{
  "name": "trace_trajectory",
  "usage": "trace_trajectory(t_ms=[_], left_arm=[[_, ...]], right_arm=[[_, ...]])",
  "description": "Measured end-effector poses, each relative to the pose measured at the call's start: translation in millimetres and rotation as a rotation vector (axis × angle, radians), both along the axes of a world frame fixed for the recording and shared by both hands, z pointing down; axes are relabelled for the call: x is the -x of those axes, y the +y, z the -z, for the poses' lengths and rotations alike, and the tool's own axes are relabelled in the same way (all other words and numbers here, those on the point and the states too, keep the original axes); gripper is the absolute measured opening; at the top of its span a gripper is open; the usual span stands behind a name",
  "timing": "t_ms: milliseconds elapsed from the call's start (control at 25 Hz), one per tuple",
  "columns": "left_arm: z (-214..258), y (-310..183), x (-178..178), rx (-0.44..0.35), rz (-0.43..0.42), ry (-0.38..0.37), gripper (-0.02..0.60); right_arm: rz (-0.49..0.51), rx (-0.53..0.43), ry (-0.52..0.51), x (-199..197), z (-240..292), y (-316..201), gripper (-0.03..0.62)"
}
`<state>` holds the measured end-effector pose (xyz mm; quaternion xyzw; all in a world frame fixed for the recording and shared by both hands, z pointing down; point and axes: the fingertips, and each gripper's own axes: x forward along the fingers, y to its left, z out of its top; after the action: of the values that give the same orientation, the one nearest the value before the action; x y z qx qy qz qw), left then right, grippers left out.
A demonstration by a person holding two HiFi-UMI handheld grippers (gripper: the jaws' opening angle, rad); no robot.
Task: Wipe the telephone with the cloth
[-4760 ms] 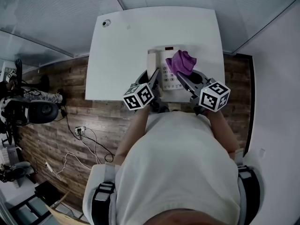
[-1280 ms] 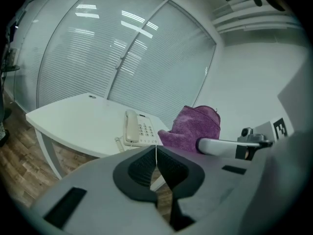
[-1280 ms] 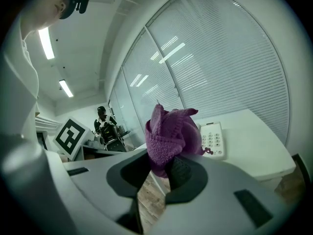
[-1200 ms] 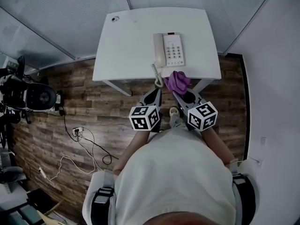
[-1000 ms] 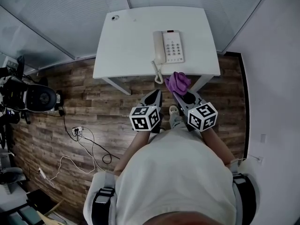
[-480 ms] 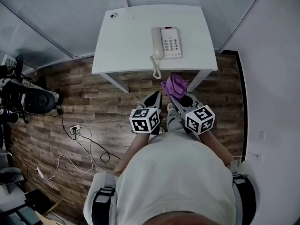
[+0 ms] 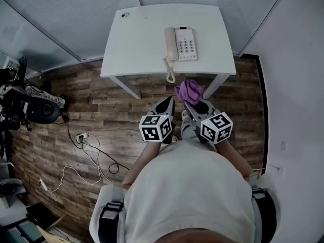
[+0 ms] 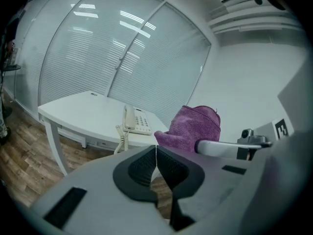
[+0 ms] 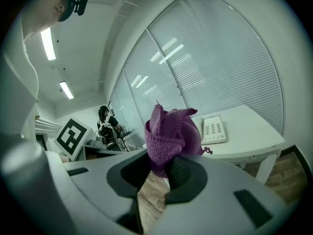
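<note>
A cream telephone with a keypad lies on the white table, its coiled cord hanging over the front edge. It also shows as the telephone in the left gripper view and the telephone in the right gripper view. My right gripper is shut on a bunched purple cloth, held in the air in front of the table; the cloth rises from its jaws. My left gripper is shut and empty beside it, with the cloth to its right.
Wooden floor lies between me and the table. A small round object sits at the table's far left corner. Cables trail on the floor at left, near dark equipment. Glass walls with blinds stand behind the table.
Both grippers and the cloth have drawn back from the telephone and off the table. Over the last second the table has slid slightly farther away; the grip is unchanged.
</note>
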<state>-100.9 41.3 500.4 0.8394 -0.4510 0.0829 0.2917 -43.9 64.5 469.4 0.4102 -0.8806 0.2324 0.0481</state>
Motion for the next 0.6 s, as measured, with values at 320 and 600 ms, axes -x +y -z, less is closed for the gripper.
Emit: trace_trajectory(t_ms=[320,600], left_arm=[[-1.1,2.8,0.9,0.001,-0.005,0.001,0.026],[-1.8,1.2,5.9,0.004,-0.005,0.01,0.026]], right_arm=[[-0.007,0.0,-0.007,0.7,0.1,3.0,0.089],[-0.004,0.0,-0.007,6.5,0.1,1.0,0.089]])
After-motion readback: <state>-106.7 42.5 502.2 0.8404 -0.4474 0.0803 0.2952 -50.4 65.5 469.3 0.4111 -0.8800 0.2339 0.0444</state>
